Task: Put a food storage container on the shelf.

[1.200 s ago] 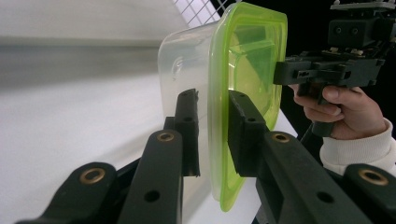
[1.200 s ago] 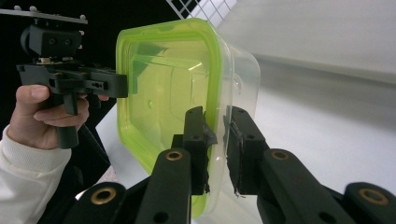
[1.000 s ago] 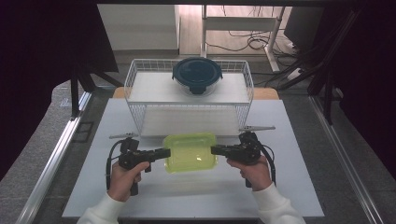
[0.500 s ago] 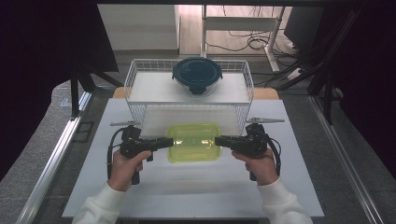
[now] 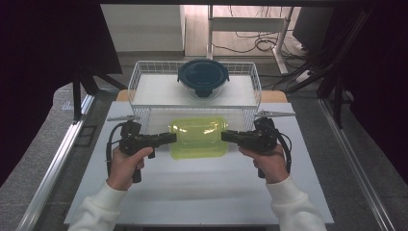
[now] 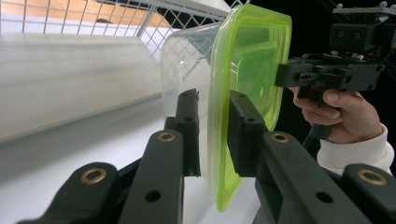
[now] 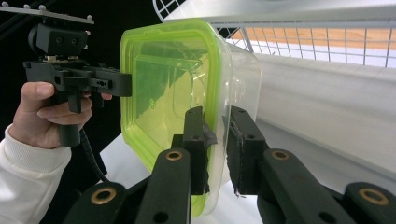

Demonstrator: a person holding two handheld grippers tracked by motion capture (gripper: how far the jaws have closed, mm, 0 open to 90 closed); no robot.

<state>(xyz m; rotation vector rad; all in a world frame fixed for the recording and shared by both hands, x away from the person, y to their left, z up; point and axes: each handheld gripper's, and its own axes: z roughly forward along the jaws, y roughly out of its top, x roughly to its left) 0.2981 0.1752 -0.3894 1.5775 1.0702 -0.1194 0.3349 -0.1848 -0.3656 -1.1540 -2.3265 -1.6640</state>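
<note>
Left gripper (image 5: 169, 138) clamped on one end of the green-lidded container (image 5: 198, 137), right gripper (image 5: 227, 136) pinching the opposite rim, container held off the table (image 5: 192, 192).

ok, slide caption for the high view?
Both grippers, left and right, clamp a green-lidded container before the wire basket.

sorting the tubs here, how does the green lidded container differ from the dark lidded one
The green-lidded container is rectangular and held up between the left gripper and right gripper; the dark-lidded container is round and rests in the wire basket, untouched. Both are clear with lids on.
</note>
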